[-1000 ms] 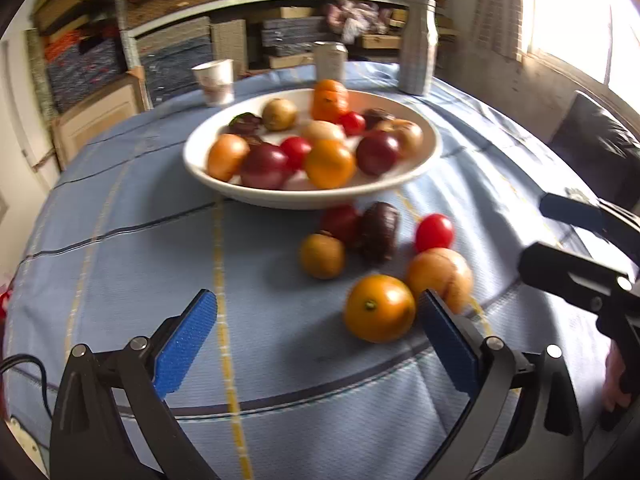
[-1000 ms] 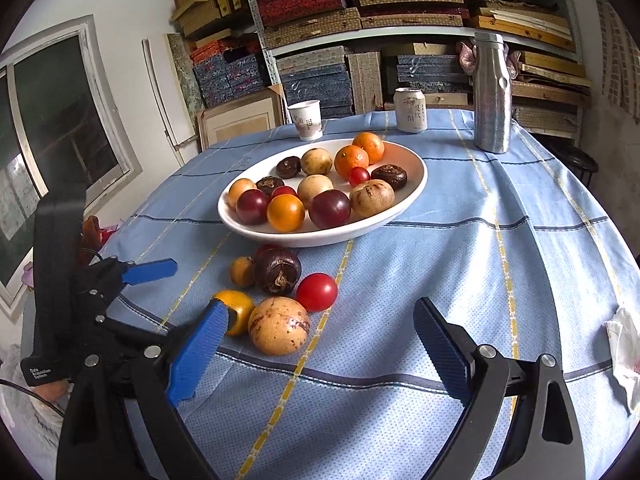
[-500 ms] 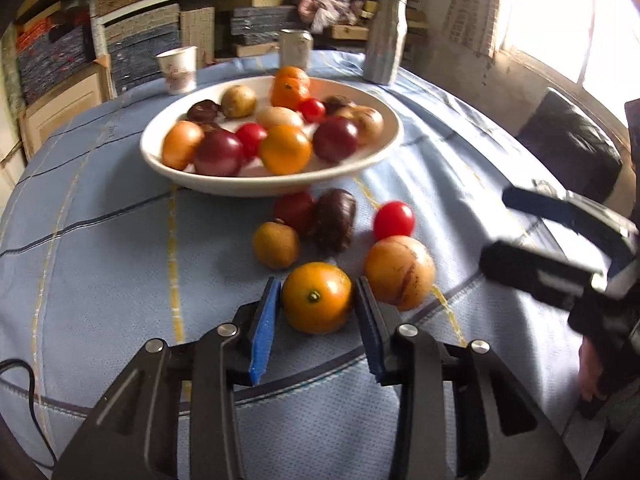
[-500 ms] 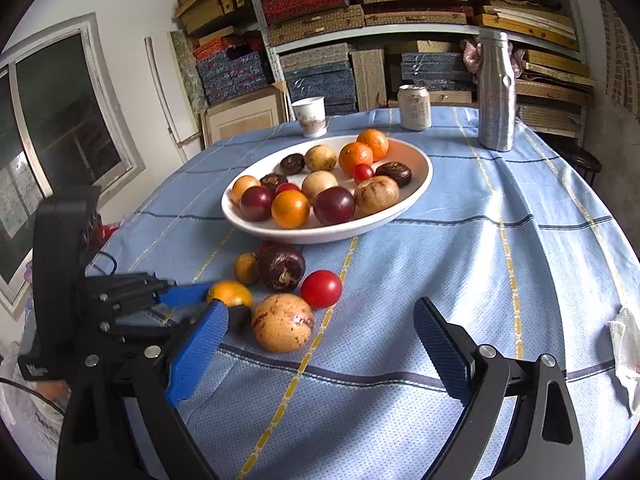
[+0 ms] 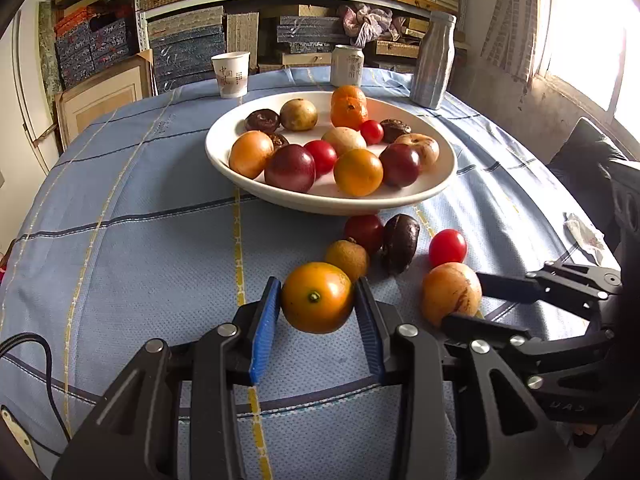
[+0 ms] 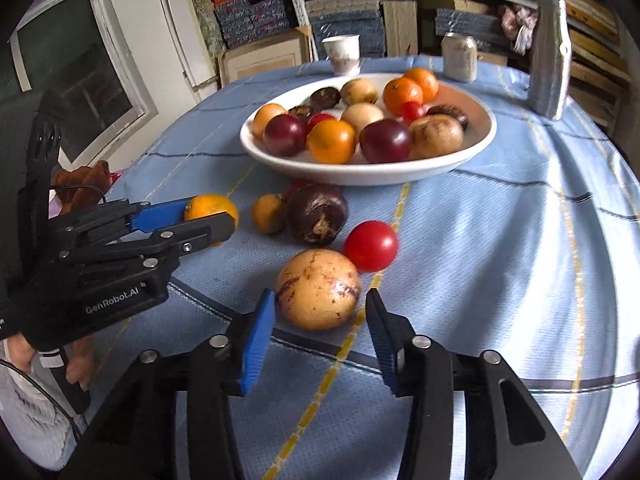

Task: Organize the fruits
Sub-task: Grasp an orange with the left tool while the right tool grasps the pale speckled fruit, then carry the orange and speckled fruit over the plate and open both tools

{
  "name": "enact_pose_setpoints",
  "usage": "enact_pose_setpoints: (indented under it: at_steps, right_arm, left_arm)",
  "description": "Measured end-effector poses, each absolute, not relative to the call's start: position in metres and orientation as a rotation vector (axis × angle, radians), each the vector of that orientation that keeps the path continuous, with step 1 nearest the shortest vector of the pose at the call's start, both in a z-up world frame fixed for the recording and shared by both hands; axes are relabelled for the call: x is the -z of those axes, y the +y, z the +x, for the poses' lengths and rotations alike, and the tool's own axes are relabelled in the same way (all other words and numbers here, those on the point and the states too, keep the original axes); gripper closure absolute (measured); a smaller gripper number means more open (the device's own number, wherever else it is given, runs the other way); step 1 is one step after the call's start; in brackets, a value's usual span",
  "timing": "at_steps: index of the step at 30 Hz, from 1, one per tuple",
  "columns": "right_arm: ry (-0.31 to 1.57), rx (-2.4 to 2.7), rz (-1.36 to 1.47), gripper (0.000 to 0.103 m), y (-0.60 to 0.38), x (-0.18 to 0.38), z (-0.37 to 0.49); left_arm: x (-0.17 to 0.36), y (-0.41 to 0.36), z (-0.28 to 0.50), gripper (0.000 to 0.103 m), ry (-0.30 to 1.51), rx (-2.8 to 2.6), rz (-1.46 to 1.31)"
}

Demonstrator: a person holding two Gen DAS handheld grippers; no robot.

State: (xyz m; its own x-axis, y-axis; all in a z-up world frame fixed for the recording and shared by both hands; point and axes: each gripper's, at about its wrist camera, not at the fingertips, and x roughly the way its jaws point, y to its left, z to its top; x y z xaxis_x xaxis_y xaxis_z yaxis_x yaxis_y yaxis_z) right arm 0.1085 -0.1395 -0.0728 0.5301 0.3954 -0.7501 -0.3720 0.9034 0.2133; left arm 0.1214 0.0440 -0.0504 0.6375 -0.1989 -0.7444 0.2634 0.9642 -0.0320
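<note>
My left gripper (image 5: 316, 294) is shut on an orange fruit (image 5: 316, 298), its blue pads pressing both sides just above the blue checked cloth. In the right wrist view the left gripper (image 6: 212, 216) shows at the left with the same orange fruit (image 6: 212, 206). My right gripper (image 6: 320, 300) is closing around a tan speckled fruit (image 6: 318, 288); a small gap remains at the right pad. A white bowl (image 5: 332, 204) behind holds several fruits. Loose in front of it lie a red tomato (image 6: 371, 245), a dark purple fruit (image 6: 318, 214) and a small brown-orange fruit (image 6: 269, 213).
A paper cup (image 5: 231, 74), a can (image 5: 347, 65) and a silvery bottle (image 5: 432, 60) stand behind the bowl. Stacked shelves fill the back wall. A crumpled paper (image 5: 582, 232) lies near the table's right edge. A person's hand (image 6: 76, 364) holds the left gripper's handle.
The left jaws went from wide open to shut on the orange fruit. The right gripper came forward and down to the tan fruit, and its jaws narrowed around it.
</note>
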Motion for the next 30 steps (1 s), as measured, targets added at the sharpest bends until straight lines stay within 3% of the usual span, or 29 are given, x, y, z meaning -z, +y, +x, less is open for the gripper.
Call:
enact_pose_setpoints:
  at_steps: [8,14,15,20,26,30]
  right_arm:
    - [0.834,-0.449,0.094,0.06,-0.155,0.061,0.101]
    - [0.723,-0.409,0.183,0.063,-0.19,0.008,0.111]
    - [0.689,-0.388,0.18,0.07,-0.195,-0.008,0.117]
    - [0.617,-0.35,0.208,0.07,-0.21,-0.049,0.155]
    - [0.701,-0.321,0.164,0.069,-0.206,-0.016,0.192]
    - [0.77,-0.261,0.048,0.06,-0.218,0.023,0.186]
  left_arm:
    - [0.042,0.048,0.12,0.066,0.813,0.246,0.068]
    - [-0.01,0.059,0.132,0.066,0.718,0.188,0.071]
    - [-0.023,0.061,0.139,0.066,0.7,0.183,0.064]
    - [-0.053,0.06,0.179,0.066,0.668,0.18,0.001]
    - [-0.026,0.052,0.222,0.066,0.722,0.199,-0.066]
    - [-0.006,0.052,0.228,0.066,0.756,0.222,-0.061]
